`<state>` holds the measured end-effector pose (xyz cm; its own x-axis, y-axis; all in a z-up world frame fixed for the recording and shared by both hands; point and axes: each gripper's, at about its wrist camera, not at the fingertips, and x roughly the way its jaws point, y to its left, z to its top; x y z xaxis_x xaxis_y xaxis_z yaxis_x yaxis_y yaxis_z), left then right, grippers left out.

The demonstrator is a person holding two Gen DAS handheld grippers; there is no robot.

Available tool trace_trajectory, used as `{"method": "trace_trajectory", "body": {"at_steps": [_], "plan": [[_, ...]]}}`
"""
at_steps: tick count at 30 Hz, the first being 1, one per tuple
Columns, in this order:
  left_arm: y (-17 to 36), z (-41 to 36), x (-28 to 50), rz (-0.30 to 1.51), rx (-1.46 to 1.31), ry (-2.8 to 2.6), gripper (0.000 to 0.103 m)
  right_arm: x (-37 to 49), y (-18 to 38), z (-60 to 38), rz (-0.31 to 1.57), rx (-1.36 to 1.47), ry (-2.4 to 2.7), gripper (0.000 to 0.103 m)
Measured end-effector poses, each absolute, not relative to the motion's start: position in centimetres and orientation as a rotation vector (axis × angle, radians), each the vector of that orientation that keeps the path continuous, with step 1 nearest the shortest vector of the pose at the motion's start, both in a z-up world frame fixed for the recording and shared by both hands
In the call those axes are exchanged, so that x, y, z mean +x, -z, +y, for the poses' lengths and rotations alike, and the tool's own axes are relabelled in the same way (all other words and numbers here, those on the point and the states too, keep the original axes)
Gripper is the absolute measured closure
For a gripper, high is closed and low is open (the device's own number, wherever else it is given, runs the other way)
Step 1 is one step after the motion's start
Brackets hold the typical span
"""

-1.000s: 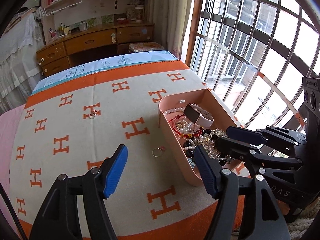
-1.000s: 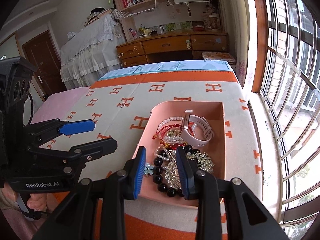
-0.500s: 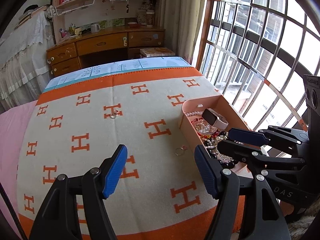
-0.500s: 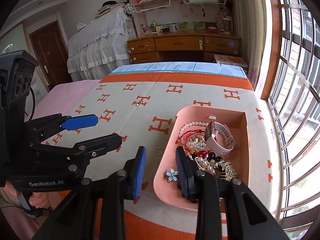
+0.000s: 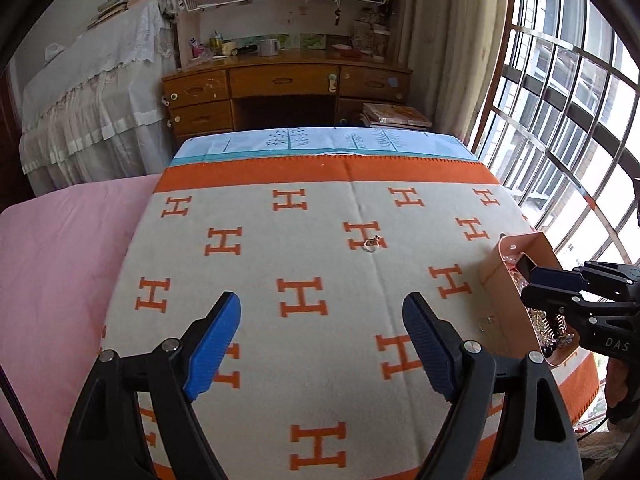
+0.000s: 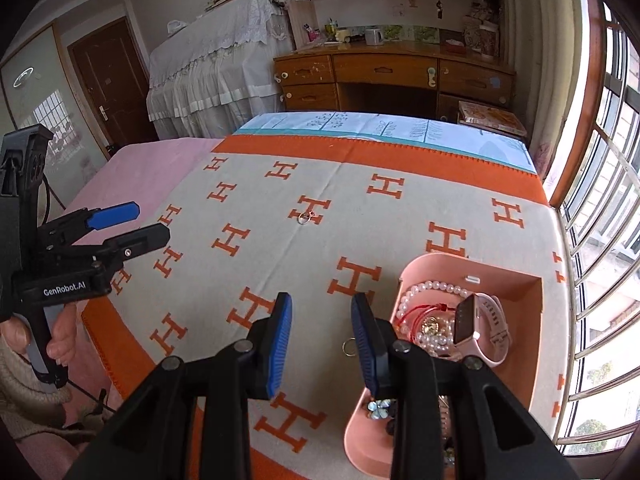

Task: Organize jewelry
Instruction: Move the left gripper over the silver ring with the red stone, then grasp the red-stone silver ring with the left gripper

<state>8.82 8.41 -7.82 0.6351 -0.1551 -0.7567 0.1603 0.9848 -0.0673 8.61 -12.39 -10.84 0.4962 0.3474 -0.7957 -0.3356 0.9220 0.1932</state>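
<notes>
The left gripper (image 5: 322, 344) hung over bare blanket (image 5: 256, 264) with its jaws wide apart, having just been opening, nothing between them; the right gripper (image 6: 322, 344) stood with jaws partly apart and empty, and a small ring (image 6: 349, 347) lay on the blanket just left of its right finger, close against the tray's left wall. The pink tray (image 6: 536, 312) sat near the blanket's right edge by the window, holding a watch (image 6: 480, 332), pearls (image 6: 430, 286) and other jewelry. Farther out, a second ring (image 5: 370, 245) lay alone mid-blanket with open cloth all round, and beyond the far orange border stood the desk (image 5: 288, 80).
</notes>
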Motion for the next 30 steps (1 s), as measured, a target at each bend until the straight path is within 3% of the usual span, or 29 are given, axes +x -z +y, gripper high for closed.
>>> {"method": "trace_trajectory", "body": {"at_steps": [14, 18, 25, 30], "plan": [[12.9, 4.4, 18.1, 1.002, 0.157, 0.337, 0.022, 15.0, 11.4, -11.8, 1.100, 0.117, -0.399, 0.072], [14.8, 2.0, 20.4, 1.007, 0.205, 0.408, 0.036, 15.4, 11.5, -12.1, 1.106, 0.136, -0.386, 0.072], [16.4, -0.1, 22.2, 0.994, 0.264, 0.486, 0.047, 15.4, 12.1, -12.9, 1.115, 0.148, -0.371, 0.072], [18.1, -1.2, 23.1, 1.038, 0.304, 0.511, 0.069, 15.3, 12.4, -13.4, 1.117, 0.168, -0.367, 0.072]]}}
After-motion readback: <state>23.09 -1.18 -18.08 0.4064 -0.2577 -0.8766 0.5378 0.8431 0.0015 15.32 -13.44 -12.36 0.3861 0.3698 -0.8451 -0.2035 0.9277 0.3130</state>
